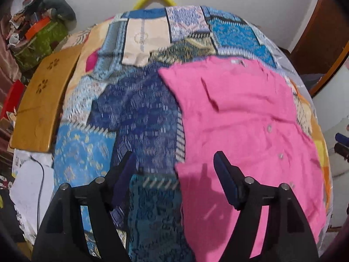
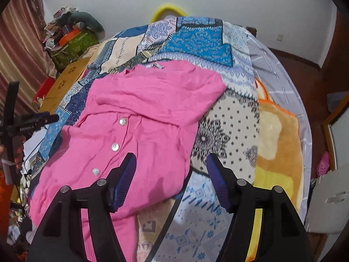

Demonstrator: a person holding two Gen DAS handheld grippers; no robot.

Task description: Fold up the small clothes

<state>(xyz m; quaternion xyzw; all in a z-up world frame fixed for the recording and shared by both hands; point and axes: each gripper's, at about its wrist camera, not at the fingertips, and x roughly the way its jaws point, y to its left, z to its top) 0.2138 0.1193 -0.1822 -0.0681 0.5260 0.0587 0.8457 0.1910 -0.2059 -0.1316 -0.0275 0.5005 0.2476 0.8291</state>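
Observation:
A pink buttoned garment point(image 1: 244, 118) lies spread on the patterned patchwork bedspread point(image 1: 139, 113); it also shows in the right wrist view point(image 2: 148, 118), with one sleeve folded across its chest and three white buttons down the front. My left gripper point(image 1: 174, 159) is open and empty, hovering over the garment's left lower edge. My right gripper point(image 2: 171, 159) is open and empty, hovering over the garment's right lower side. The left gripper also shows at the left edge of the right wrist view point(image 2: 32, 122).
A wooden board point(image 1: 43, 100) lies along the bed's left side. A cluttered pile with a green box point(image 1: 41, 39) stands at the back left. An orange plush blanket point(image 2: 277, 135) lies at the bed's right. A yellow hoop point(image 2: 168, 9) sits behind the bed.

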